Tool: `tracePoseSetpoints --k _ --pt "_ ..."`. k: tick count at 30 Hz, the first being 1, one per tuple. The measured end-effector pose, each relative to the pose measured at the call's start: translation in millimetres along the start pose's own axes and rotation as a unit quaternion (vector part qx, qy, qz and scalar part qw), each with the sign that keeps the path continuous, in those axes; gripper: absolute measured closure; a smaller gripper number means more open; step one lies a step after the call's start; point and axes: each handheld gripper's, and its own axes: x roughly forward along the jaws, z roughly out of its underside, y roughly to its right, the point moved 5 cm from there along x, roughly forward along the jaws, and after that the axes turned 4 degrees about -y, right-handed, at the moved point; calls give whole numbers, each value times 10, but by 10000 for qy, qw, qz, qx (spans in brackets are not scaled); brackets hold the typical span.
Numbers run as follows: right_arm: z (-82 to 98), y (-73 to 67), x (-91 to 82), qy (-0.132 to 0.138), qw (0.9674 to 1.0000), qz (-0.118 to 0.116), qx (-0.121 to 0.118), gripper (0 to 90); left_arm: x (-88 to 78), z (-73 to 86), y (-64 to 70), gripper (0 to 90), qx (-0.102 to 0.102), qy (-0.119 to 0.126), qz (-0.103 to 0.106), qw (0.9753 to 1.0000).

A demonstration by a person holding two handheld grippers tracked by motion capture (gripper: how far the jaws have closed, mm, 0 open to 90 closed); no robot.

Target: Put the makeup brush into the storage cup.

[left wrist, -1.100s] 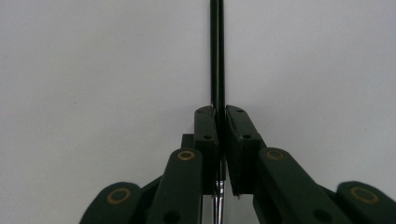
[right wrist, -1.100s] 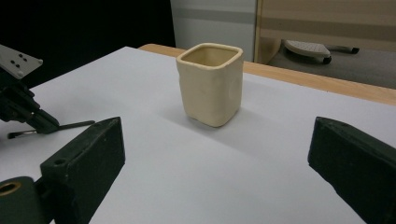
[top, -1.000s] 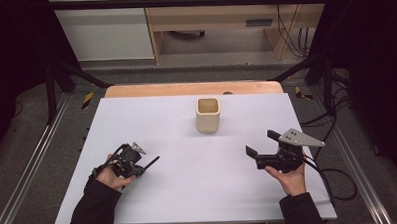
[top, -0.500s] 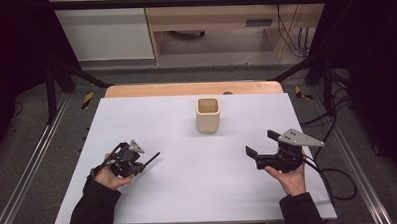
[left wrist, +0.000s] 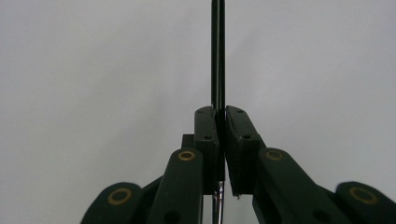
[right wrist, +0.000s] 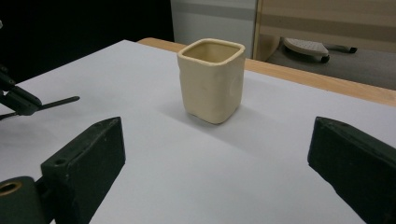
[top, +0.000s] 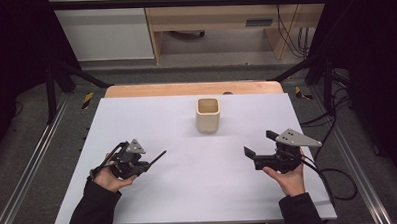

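Matte white table (top: 189, 192) bears squarish cream cup (top: 207, 114).

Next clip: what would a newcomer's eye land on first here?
The cream square cup standing alone and upright at the far middle of the white table. Then the left gripper, near left, shut on a thin dark rod, and the right gripper, near right, open and facing the cup.

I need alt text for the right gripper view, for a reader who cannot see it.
A cream square cup stands upright on the white table, ahead of the right gripper with its two black jaws wide apart. At the left edge, the left gripper holds a thin dark rod.
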Motion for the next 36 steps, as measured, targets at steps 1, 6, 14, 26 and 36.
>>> tracePoseSetpoints --k 1,6,14,26,36 --pt "0 -2 0 -14 10000 -3 -18 43 -9 -13 20 838 21 32 23 10000" --pt "-6 -18 2 -34 10000 14 -23 47 -52 -82 132 838 160 157 81 9997" --pt "-23 -67 10 -57 9999 12 -134 51 -98 -180 315 838 418 301 269 9983" --pt "-53 -221 69 -222 9990 -12 -388 51 -84 -263 460 838 669 352 571 9955" --pt "-88 -389 153 -423 9969 -100 -652 59 -61 -328 497 838 787 352 678 9940"
